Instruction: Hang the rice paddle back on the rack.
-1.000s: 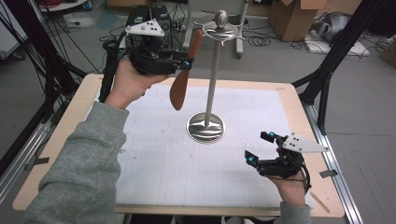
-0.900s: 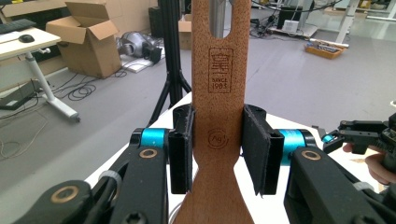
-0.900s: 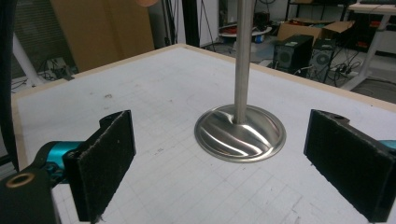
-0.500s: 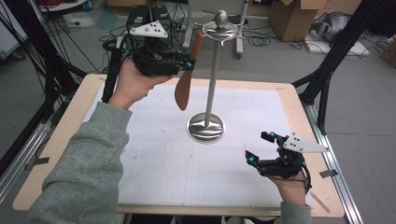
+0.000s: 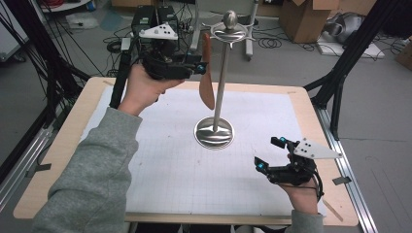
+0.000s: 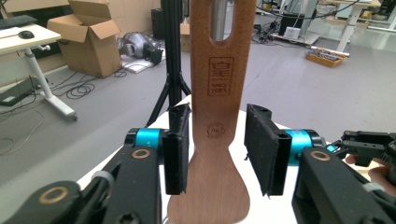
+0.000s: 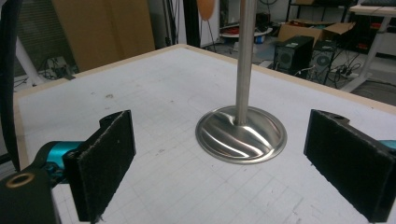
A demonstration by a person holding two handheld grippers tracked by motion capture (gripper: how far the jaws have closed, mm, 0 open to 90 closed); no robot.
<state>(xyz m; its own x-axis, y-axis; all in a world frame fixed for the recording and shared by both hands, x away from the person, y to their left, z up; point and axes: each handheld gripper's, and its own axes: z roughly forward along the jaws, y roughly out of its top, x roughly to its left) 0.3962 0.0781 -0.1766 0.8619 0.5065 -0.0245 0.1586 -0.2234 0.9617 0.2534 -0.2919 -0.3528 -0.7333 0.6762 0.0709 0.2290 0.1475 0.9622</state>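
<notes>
Left gripper [image 6: 217,149], raised beside the stand's top, has just been opening its jaws; the flat brown wooden spatula [image 6: 219,93] stands between the black foam pads [image 6: 176,149], which flank it with a gap visible at the right pad, so it is released. The spatula hangs from the hook ring of the polished steel utensil stand [image 5: 221,82] through its slotted handle; the handle's upper end is cut off in the left gripper view, and the stamped mark is too small to read. Right gripper [image 5: 273,154] rests low on the white gridded mat [image 5: 170,165], jaws spread wide on nothing, facing the stand's round ridged base [image 7: 240,135].
</notes>
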